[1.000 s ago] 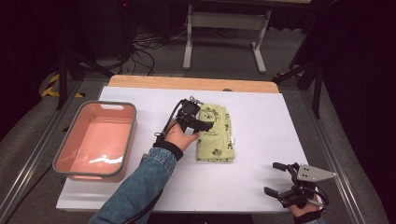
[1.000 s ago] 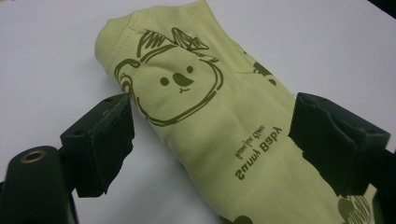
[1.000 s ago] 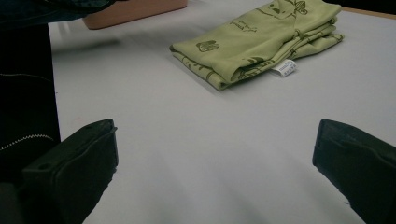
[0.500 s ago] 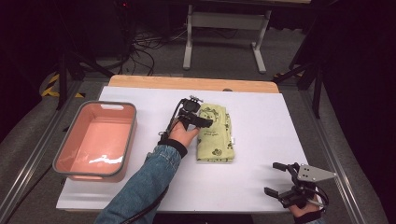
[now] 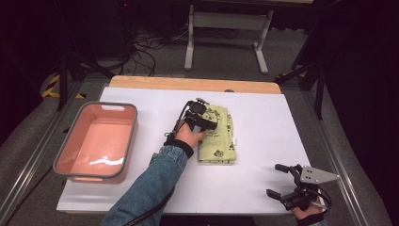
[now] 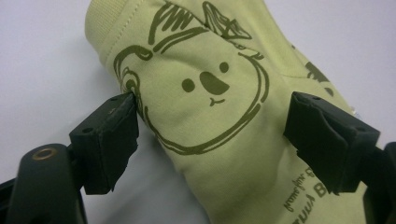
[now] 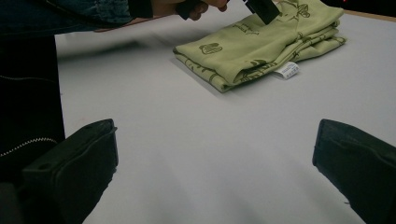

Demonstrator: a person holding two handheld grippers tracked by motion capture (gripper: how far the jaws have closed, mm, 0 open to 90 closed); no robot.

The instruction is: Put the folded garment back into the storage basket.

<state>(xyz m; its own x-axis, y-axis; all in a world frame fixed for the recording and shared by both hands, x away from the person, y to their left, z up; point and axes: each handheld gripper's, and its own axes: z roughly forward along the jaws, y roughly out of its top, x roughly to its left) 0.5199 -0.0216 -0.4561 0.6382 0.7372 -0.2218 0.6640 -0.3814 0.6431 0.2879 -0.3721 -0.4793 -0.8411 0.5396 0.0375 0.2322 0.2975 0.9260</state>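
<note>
A folded light-green garment [image 5: 220,141] with dark koala prints lies in the middle of the white table [image 5: 268,117]. My left gripper [image 5: 211,125] rests over its far left part, open. In the left gripper view the two jaws stand wide apart on either side of the garment [image 6: 210,93], and the left jaw touches its folded edge. My right gripper [image 5: 274,180] hovers open near the table's front right corner, with nothing between its fingers. In the right gripper view the garment [image 7: 261,42] lies farther off, with a small white label [image 7: 287,70] at its edge.
An empty pink tub [image 5: 134,123] stands at the left of the table. A wooden strip [image 5: 188,84] runs along the far edge. Cables and metal stand legs sit on the floor beyond. A denim sleeve [image 5: 150,186] crosses the front middle.
My left gripper has shifted slightly to the right over the garment. The right gripper has not moved.
</note>
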